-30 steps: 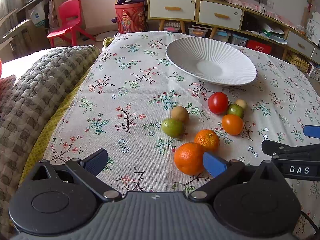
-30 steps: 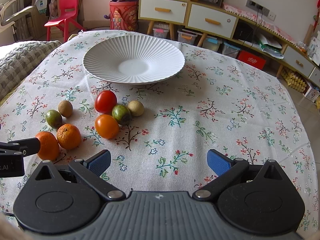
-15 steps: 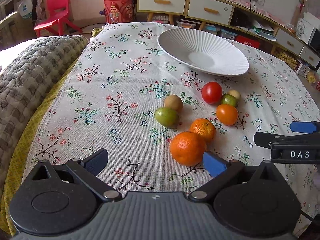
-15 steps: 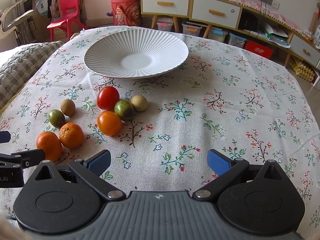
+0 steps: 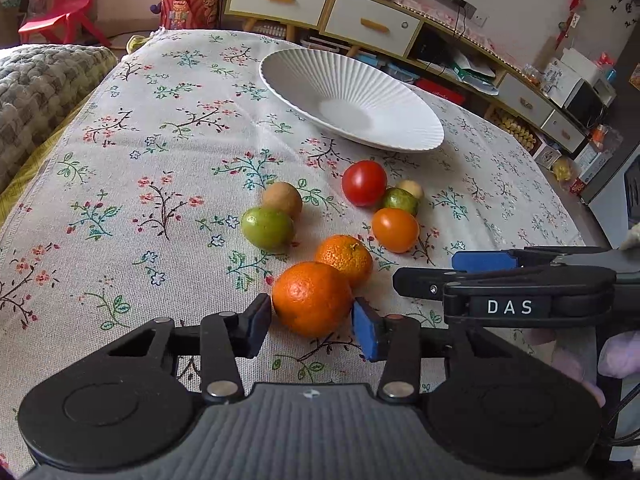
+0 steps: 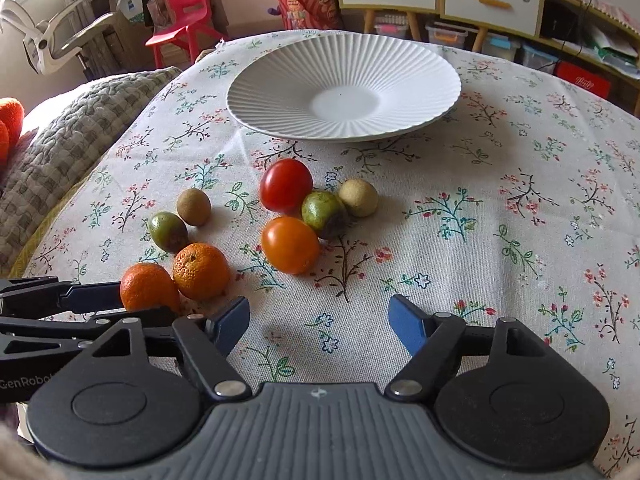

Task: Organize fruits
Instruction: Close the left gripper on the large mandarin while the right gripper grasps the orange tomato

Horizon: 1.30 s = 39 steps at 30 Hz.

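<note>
Since a second ago both sets of jaws have drawn in from their widest spread, and the left gripper (image 5: 312, 326) now brackets the nearest orange (image 5: 312, 298) where before that fruit lay just ahead of its right pad. The tabletop, covered by a floral cloth (image 6: 500, 208), carries everything; a quilted grey blanket (image 6: 68, 148) lies along its left edge. The largest piece on it is the white ribbed plate (image 6: 420, 64) at the far side, and it holds no fruit. All eight fruits sit on the cloth, near the plate's closer rim but apart from it. The nearest orange rests between the left jaws, which are closing on it; the pads sit just at its sides, and whether they press it yet I cannot tell. A second orange (image 5: 344, 258) touches it from behind. Beyond these lie an orange tomato (image 6: 290, 244), a red tomato (image 6: 285, 185), a green fruit (image 6: 324, 214) wedged between them, and a pale round fruit (image 6: 358, 197) beside that. To the left are another green fruit (image 6: 168, 232) and a small brown fruit (image 6: 193, 207). The right gripper (image 6: 319, 324) hovers over bare cloth, its jaws closing with nothing between them.
</note>
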Motion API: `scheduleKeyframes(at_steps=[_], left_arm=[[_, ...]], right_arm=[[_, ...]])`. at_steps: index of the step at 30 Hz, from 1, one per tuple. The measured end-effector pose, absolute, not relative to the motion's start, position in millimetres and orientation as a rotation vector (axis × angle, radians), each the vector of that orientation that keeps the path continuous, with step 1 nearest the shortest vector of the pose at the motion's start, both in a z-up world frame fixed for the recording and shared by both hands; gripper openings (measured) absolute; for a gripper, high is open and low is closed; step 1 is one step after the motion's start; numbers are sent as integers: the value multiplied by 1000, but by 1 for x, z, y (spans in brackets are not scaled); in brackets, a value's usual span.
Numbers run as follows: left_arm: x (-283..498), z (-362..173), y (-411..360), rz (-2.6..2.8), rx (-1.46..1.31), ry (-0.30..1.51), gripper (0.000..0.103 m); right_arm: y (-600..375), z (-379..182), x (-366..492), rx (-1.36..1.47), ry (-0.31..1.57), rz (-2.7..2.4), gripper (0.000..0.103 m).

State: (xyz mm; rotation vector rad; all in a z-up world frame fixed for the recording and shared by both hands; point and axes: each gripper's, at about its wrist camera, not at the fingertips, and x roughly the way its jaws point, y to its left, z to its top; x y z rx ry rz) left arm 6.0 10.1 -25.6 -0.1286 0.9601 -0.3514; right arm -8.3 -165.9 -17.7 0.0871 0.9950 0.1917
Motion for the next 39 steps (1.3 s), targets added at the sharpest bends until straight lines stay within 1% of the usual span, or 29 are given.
scheduleKeyframes(at_steps=[1, 3, 5, 15, 19, 39], left_arm=[[6, -25, 9, -351, -127, 956, 29], [6, -25, 9, -350, -125, 954, 29], [6, -25, 11, -350, -134, 956, 28], [7, -24, 12, -346, -131, 960, 27], [7, -24, 13, -339, -126, 957, 27], [7, -14, 16, -335, -135, 939, 26]], right_arm=[[-165, -18, -7, 92, 993, 196, 67], [-164, -17, -3, 106, 981, 207, 64], [-165, -18, 0, 112, 971, 214, 57], [-159, -20, 11, 97, 953, 213, 39], [-157, -20, 16, 95, 947, 211, 28], [-157, -6, 8, 75, 959, 195, 27]])
